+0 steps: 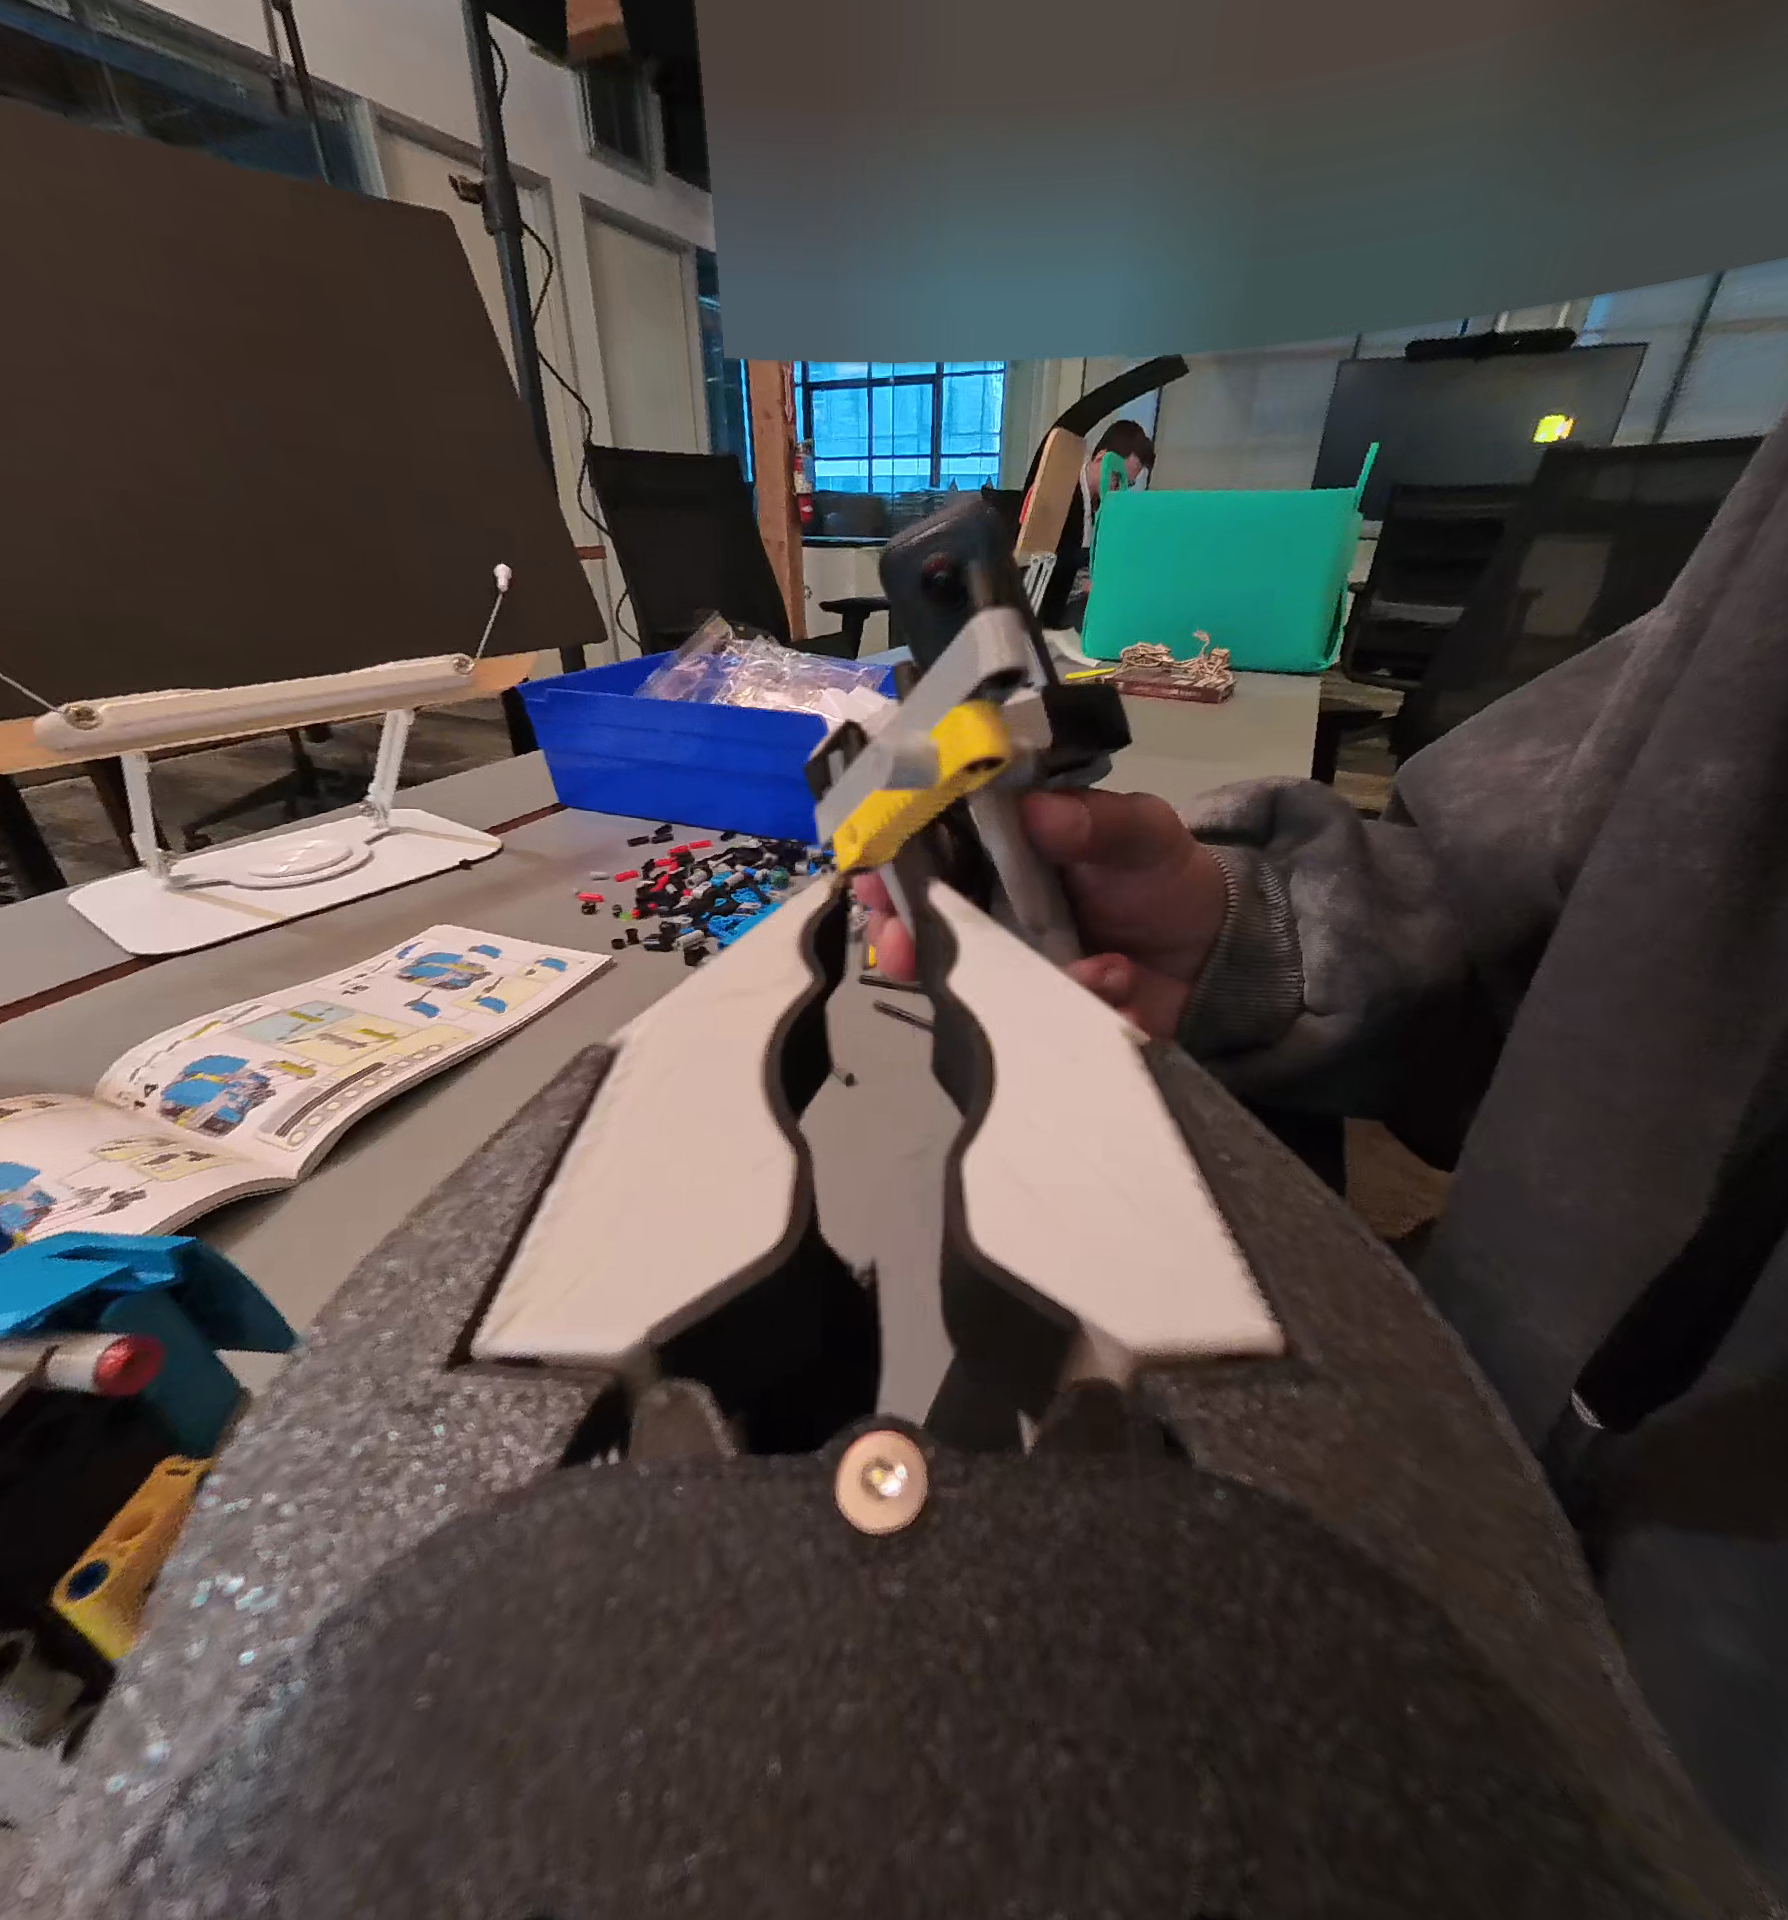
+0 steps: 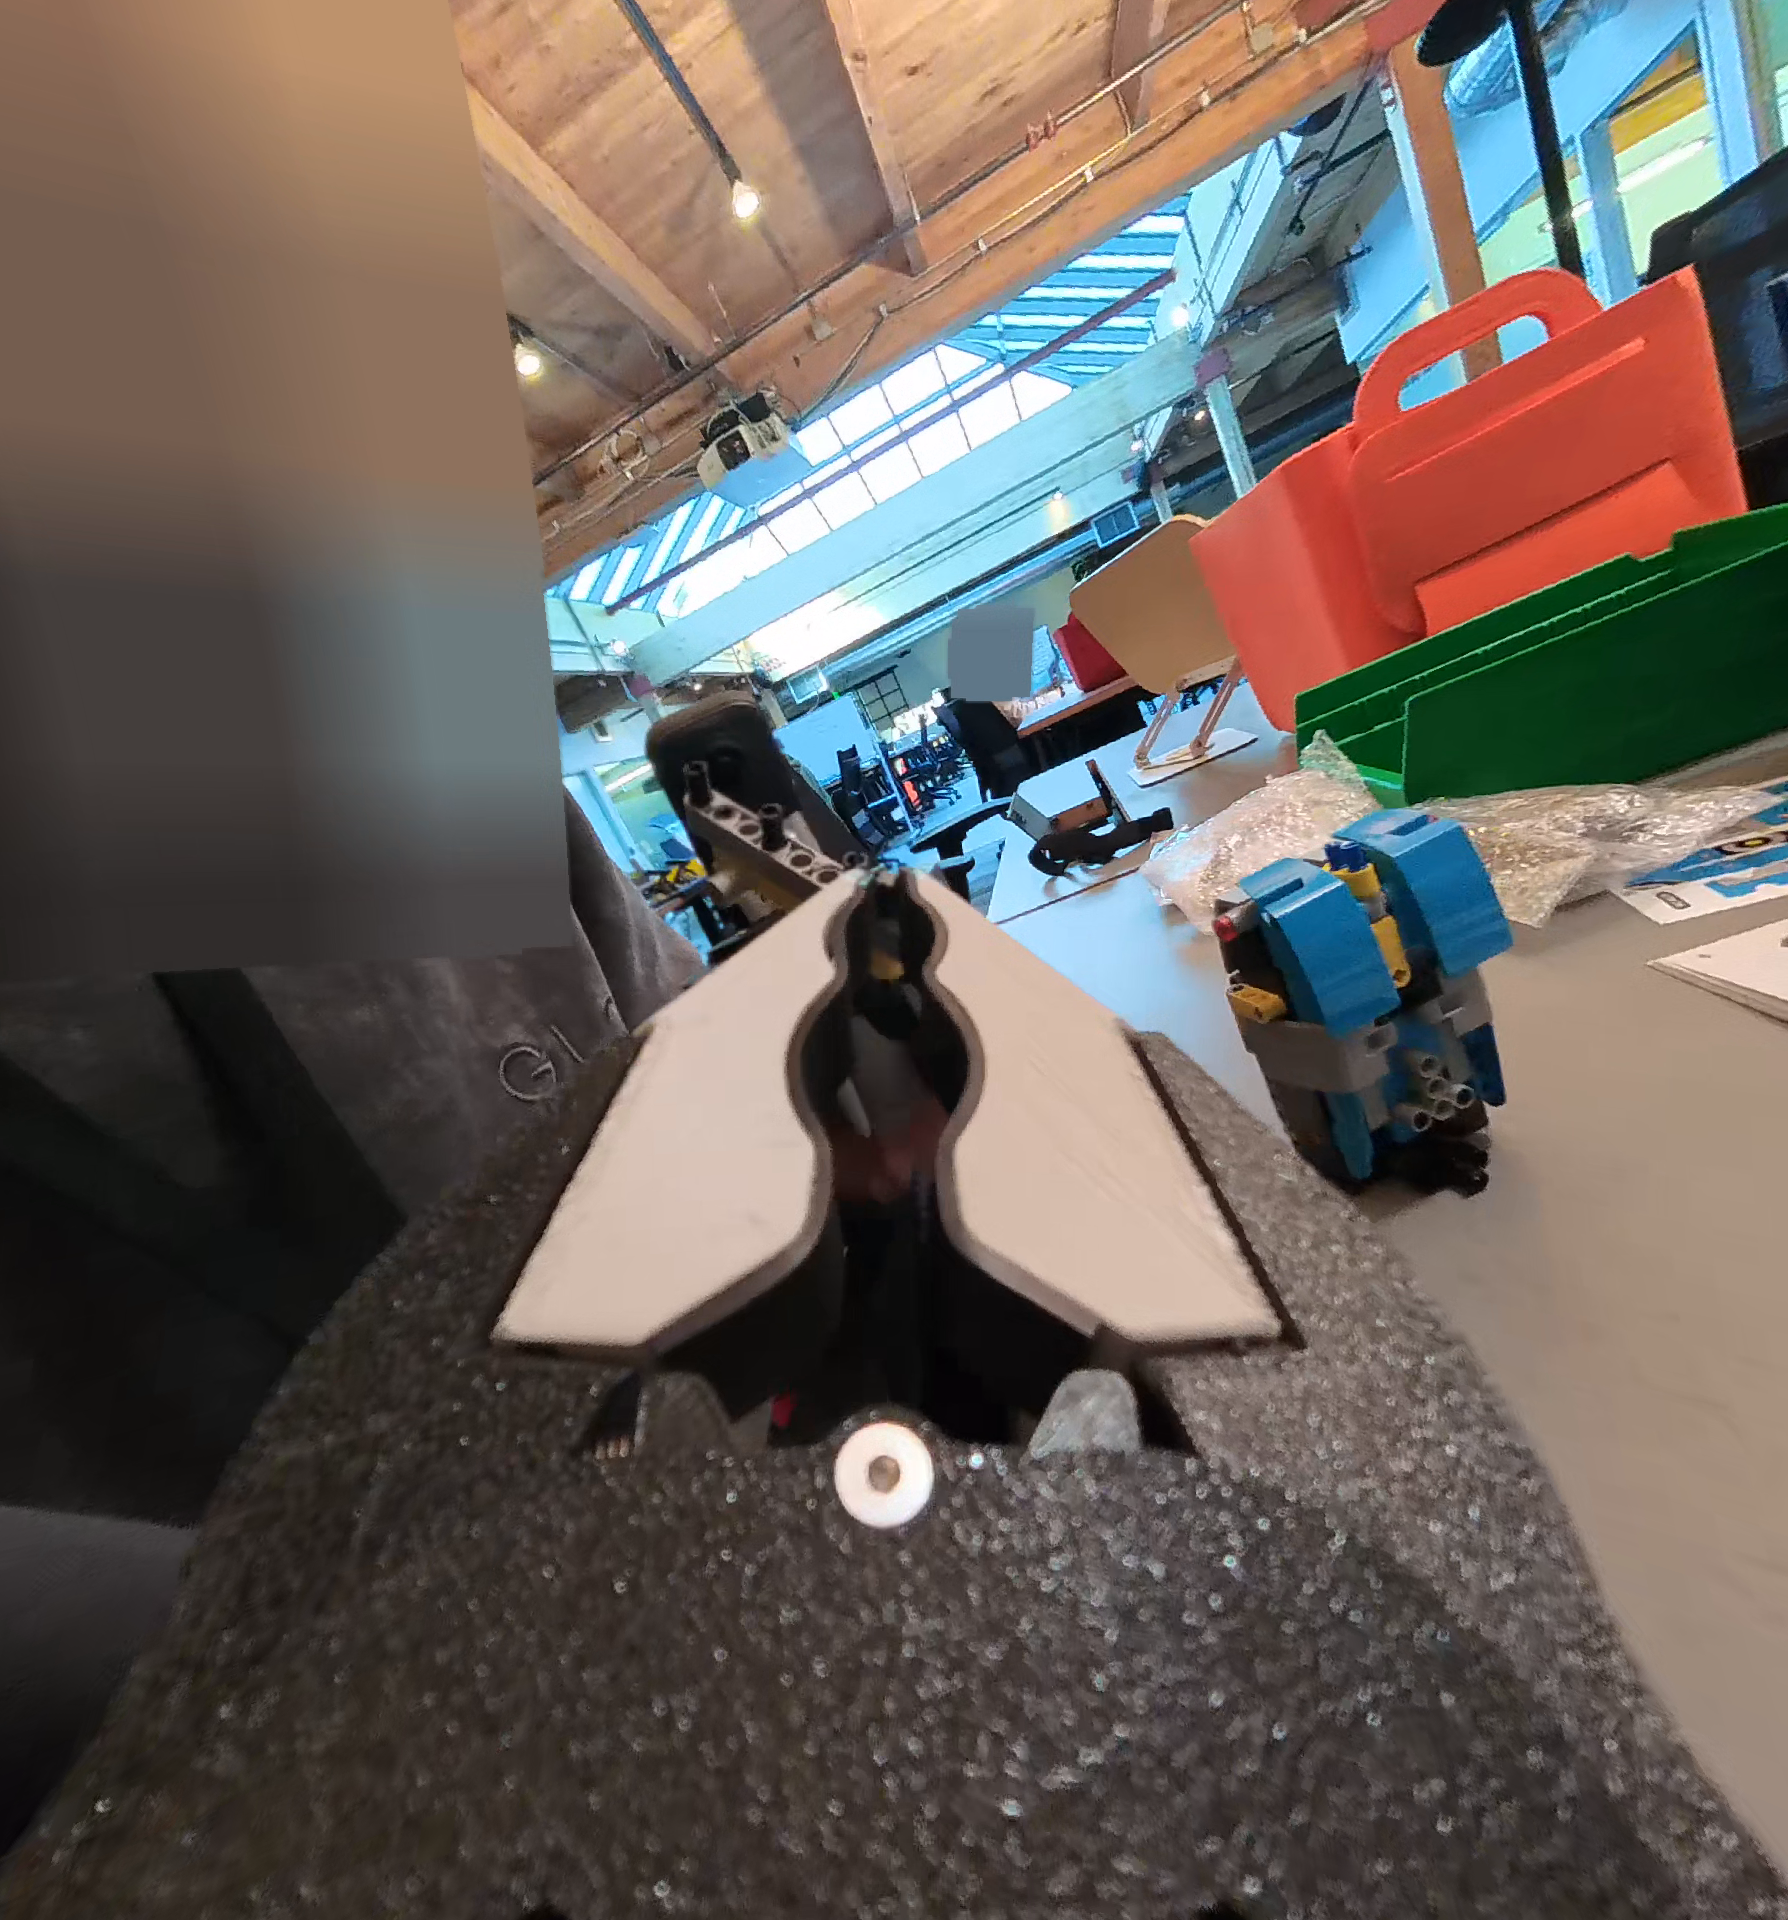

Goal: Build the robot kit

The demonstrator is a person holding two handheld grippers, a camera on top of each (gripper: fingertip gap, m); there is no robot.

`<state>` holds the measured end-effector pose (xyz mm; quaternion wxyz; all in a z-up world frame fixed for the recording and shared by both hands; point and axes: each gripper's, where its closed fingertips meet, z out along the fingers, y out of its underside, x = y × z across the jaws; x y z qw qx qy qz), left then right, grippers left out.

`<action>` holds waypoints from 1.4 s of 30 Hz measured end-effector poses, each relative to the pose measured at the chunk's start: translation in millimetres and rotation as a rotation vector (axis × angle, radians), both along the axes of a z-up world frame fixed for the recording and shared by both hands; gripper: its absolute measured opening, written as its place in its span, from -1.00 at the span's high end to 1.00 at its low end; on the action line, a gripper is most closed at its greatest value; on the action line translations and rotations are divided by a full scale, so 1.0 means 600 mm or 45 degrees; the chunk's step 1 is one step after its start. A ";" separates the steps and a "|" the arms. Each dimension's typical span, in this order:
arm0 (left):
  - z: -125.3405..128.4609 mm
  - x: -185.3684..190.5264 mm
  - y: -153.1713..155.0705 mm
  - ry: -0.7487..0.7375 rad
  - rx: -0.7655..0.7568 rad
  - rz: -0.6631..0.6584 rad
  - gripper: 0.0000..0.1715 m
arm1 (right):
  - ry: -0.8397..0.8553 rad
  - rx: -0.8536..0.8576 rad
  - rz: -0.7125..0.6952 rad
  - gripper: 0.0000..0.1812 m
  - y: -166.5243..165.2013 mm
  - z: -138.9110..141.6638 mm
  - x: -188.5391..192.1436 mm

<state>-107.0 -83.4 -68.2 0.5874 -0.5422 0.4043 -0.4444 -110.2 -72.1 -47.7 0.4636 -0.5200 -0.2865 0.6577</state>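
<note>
A small assembly of grey beams with yellow and black pieces [image 1: 921,769] is held up in the air between my two grippers. My left gripper [image 1: 885,899] is closed on a thin grey beam at the assembly's lower end, though the tips are blurred. My right gripper [image 2: 879,883] is shut at its tips on the same assembly. Its grey holed beam [image 2: 765,842] with black pins sticks out up and left, and yellow and black pieces show between the fingers. A person's hand [image 1: 1129,894] and grey sleeve are just behind the assembly.
On the grey table [image 1: 516,997] lie an open instruction booklet [image 1: 277,1060] and a pile of small loose pieces [image 1: 703,894]. There is also a blue bin [image 1: 682,748] with plastic bags and a white stand [image 1: 277,862]. A blue built model [image 2: 1368,997], bags [image 2: 1274,831], a green bin [image 2: 1596,707] and an orange case [image 2: 1492,488] are to the right. Both grippers' tips are close together, under 4 cm apart.
</note>
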 end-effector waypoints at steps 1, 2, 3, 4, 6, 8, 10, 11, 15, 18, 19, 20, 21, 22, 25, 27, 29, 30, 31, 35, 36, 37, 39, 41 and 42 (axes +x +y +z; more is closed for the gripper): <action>-0.002 0.002 0.001 0.004 0.000 0.006 0.79 | 0.002 -0.016 -0.009 0.96 0.004 -0.002 0.001; -0.002 0.002 0.004 -0.001 0.000 0.025 0.72 | 0.006 -0.039 -0.009 0.97 0.008 -0.003 0.003; 0.001 0.000 0.009 -0.021 0.000 0.052 0.62 | 0.020 -0.067 -0.001 0.96 0.010 -0.003 0.005; 0.004 -0.002 0.014 -0.043 -0.002 0.077 0.57 | 0.037 -0.087 -0.005 0.97 0.014 -0.003 0.008; 0.005 -0.004 0.022 -0.059 -0.031 0.115 0.49 | 0.029 -0.089 -0.030 0.97 0.018 -0.005 0.009; 0.009 -0.001 0.023 -0.083 -0.059 0.113 0.53 | -0.008 -0.067 -0.042 0.96 0.016 -0.010 0.003; 0.013 0.001 0.024 -0.092 -0.052 0.133 0.72 | -0.035 -0.039 -0.048 0.96 0.012 -0.012 -0.003; 0.015 0.001 0.022 -0.092 -0.034 0.132 0.88 | -0.044 -0.032 -0.058 0.96 0.012 -0.012 -0.005; 0.011 0.001 0.022 -0.071 -0.056 0.110 0.91 | -0.063 -0.028 -0.064 0.96 0.013 -0.016 -0.004; 0.016 -0.001 0.018 -0.108 -0.122 0.041 0.92 | -0.059 0.012 -0.077 0.96 0.009 -0.012 -0.006; 0.017 -0.001 0.017 -0.120 -0.124 0.033 0.92 | -0.062 0.038 -0.092 0.96 0.008 -0.011 -0.007; 0.019 -0.002 0.016 -0.132 -0.122 0.027 0.92 | -0.062 0.054 -0.097 0.96 0.007 -0.009 -0.008; 0.020 -0.002 0.014 -0.141 -0.118 0.025 0.92 | -0.057 0.057 -0.094 0.96 0.006 -0.008 -0.008; 0.020 -0.001 0.013 -0.145 -0.112 0.026 0.92 | -0.051 0.055 -0.084 0.96 0.004 -0.007 -0.009; 0.022 0.000 0.012 -0.154 -0.057 0.060 0.91 | -0.031 0.038 -0.066 0.96 0.003 -0.005 -0.009; 0.022 0.000 0.012 -0.147 -0.019 0.094 0.91 | -0.043 0.038 -0.062 0.95 0.003 -0.005 -0.009; 0.028 0.001 0.005 -0.182 0.023 0.098 0.91 | 0.006 0.006 -0.007 0.96 -0.004 0.000 -0.008; 0.034 0.003 -0.001 -0.215 0.010 0.070 0.92 | 0.041 -0.003 0.028 0.97 -0.009 0.005 -0.007; 0.039 0.005 -0.007 -0.252 -0.042 0.016 0.92 | 0.063 0.012 0.054 0.97 -0.015 0.011 -0.006; 0.052 0.008 -0.020 -0.432 -0.443 -0.273 0.92 | 0.105 0.040 0.118 0.98 -0.028 0.023 0.000; 0.054 0.009 -0.022 -0.482 -0.540 -0.353 0.91 | 0.114 0.033 0.141 0.98 -0.030 0.024 0.000; 0.056 0.008 -0.025 -0.531 -0.626 -0.432 0.92 | 0.114 0.041 0.150 0.98 -0.033 0.025 0.000; 0.061 0.008 -0.035 -0.606 -0.764 -0.593 0.91 | 0.130 0.066 0.197 0.98 -0.044 0.030 0.001; 0.067 0.008 -0.045 -0.657 -0.871 -0.726 0.92 | 0.150 0.087 0.238 0.97 -0.054 0.035 0.002; 0.070 0.008 -0.052 -0.680 -0.928 -0.811 0.92 | 0.166 0.096 0.276 0.98 -0.062 0.039 0.003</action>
